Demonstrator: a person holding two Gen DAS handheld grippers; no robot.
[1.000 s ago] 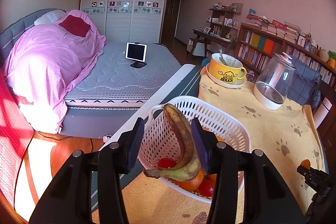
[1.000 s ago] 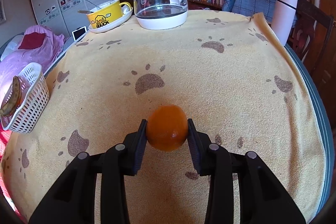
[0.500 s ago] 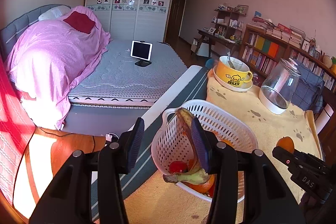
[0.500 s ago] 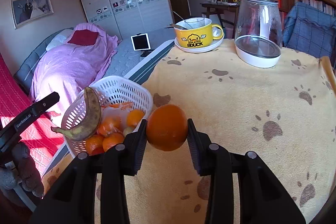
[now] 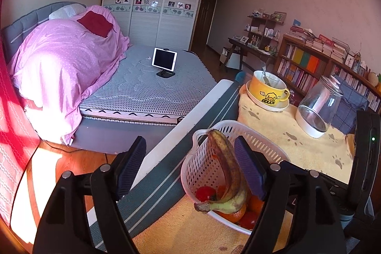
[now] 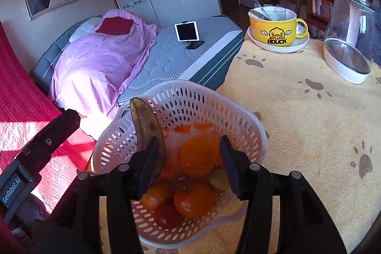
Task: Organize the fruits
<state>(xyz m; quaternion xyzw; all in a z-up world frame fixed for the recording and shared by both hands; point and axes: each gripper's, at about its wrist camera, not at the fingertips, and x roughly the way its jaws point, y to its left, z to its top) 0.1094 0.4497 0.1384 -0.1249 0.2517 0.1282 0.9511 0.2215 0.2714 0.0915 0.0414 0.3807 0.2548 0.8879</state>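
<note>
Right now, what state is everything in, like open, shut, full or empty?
Left hand-held gripper, open, holding nothing.
Right hand-held gripper, open over the basket.
Basket, upright, holding fruit.
Banana, browned, leaning on basket wall.
Orange, blurred, not gripped.
Mug, upright on saucer, spoon inside.
Glass kettle, lidded, looks empty.
Tablet, propped up, screen dark.

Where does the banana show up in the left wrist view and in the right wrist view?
Left wrist: the banana stands lower centre, leaning in the white basket, just left of the gripper's right finger.
Right wrist: the banana is left of centre, upright against the basket's left wall, partly behind the gripper's left finger.
Shared landmark: the yellow duck mug on its saucer, beyond the basket.
</note>
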